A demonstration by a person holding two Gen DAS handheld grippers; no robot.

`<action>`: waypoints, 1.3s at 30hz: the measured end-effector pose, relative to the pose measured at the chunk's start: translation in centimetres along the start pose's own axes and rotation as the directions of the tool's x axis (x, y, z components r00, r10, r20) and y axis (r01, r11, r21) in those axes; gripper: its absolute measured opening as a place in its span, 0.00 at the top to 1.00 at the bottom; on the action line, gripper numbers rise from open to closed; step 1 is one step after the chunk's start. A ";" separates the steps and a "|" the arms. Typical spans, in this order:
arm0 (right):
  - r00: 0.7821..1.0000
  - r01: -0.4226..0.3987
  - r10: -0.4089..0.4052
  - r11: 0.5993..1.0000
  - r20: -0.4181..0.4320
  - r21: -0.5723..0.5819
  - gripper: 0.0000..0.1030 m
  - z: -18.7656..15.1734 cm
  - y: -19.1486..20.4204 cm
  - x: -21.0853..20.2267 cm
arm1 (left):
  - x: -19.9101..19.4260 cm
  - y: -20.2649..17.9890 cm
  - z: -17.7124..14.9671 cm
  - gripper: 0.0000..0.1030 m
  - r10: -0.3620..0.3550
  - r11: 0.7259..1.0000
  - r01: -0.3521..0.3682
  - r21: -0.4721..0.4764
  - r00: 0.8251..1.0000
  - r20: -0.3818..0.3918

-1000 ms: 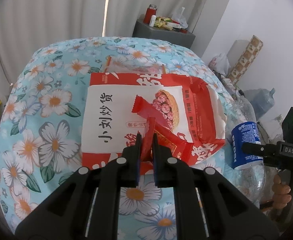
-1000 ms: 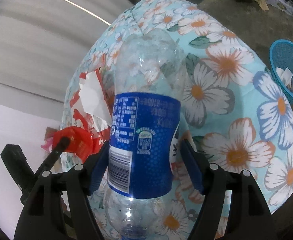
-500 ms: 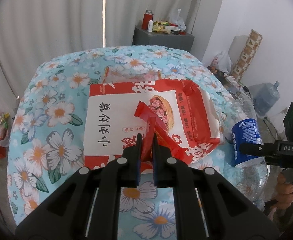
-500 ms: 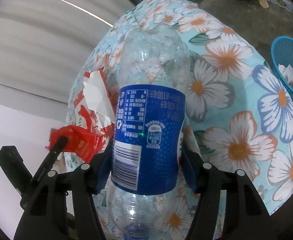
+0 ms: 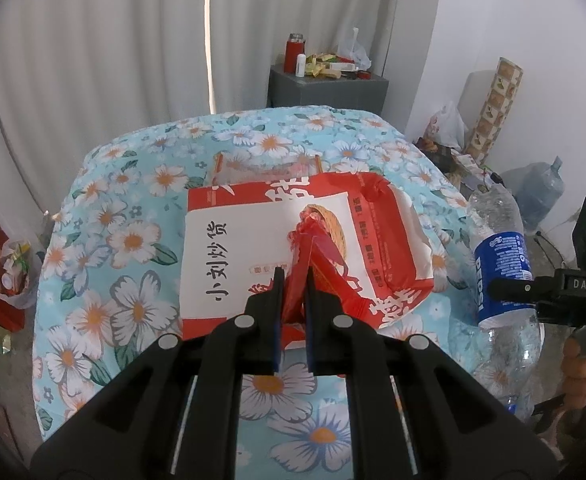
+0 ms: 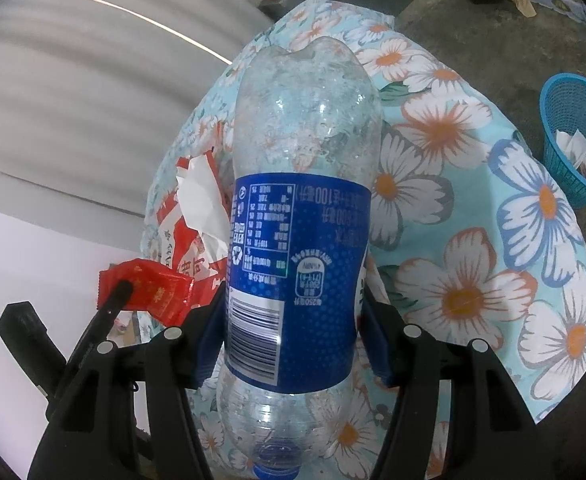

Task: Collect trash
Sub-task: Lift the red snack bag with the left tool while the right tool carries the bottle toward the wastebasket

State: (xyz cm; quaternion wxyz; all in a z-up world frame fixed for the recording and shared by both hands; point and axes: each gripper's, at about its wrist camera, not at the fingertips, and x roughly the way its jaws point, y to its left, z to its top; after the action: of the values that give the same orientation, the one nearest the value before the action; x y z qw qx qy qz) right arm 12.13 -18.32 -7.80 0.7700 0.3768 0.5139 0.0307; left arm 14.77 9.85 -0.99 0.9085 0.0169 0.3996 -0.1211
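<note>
A small red wrapper was clamped between the nearly closed jaws of the left gripper, its loose end sticking up and away from the fingertips. It was held above a large red-and-white snack bag that lay flat near the middle of a table covered with a light blue flowered cloth. A clear, flattened packet was seen just beyond the far edge of that bag.

An empty plastic bottle with a blue label was gripped across its labelled middle by the right gripper, both blue pads being pressed against the label. The bottle was held upside down, with its blue cap at the near bottom and its ridged base pointed away. In the left wrist view the same bottle was seen at the right edge of the table, with the person's hand wrapped round the handle below it.

In the right wrist view the red wrapper was seen to the left of the bottle, pinched by the tip of the left gripper. A blue mesh basket with white paper inside was seen on the floor, off the right side of the table. A grey cabinet loaded with small items stood beyond the far end, against pale curtains.
</note>
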 end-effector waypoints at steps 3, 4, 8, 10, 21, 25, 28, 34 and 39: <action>1.000 -0.001 0.001 1.000 0.000 0.000 0.43 -0.1 0.0 0.0 | -0.2 -0.1 0.0 0.93 0.005 1.000 -0.005 0.007 1.000 0.007; 1.000 -0.002 0.002 1.000 -0.001 -0.002 0.43 -0.1 0.0 0.1 | -0.3 -0.2 0.0 0.93 0.008 1.000 -0.008 0.009 1.000 0.010; 1.000 -0.004 0.004 1.000 -0.004 -0.009 0.43 -0.1 0.1 0.2 | -0.5 -0.2 0.0 0.93 0.014 1.000 -0.014 0.013 1.000 0.014; 1.000 -0.007 0.007 1.000 -0.005 -0.011 0.43 0.0 0.1 0.2 | -0.5 -0.2 0.0 0.93 0.016 1.000 -0.016 0.014 1.000 0.017; 1.000 -0.016 0.016 1.000 -0.010 -0.017 0.43 0.0 0.0 0.5 | -0.7 -0.2 0.1 0.93 0.032 0.999 -0.033 0.026 0.999 0.023; 1.000 -0.022 0.022 1.000 -0.011 -0.021 0.44 0.0 0.1 0.5 | -0.9 0.0 0.1 0.93 0.038 0.999 -0.039 0.027 0.999 0.027; 1.000 -0.027 0.026 0.999 -0.012 -0.023 0.44 0.0 0.1 0.5 | -0.9 0.0 0.1 0.93 0.039 0.999 -0.040 0.027 0.999 0.031; 0.999 -0.042 0.042 0.999 -0.008 -0.026 0.44 0.0 -0.1 0.2 | -1.4 0.0 0.2 0.93 0.034 0.999 -0.035 0.023 0.998 0.044; 0.998 -0.056 0.056 0.998 0.003 -0.028 0.44 0.0 -0.1 -0.3 | -2.5 0.0 0.6 0.94 0.021 1.000 -0.023 0.020 0.997 0.070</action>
State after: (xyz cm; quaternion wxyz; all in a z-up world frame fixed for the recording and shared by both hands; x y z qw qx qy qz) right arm 11.98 -18.55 -7.61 0.7749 0.3804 0.5013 0.0589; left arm 13.62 10.28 1.24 0.9230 0.0264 0.3660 -0.1158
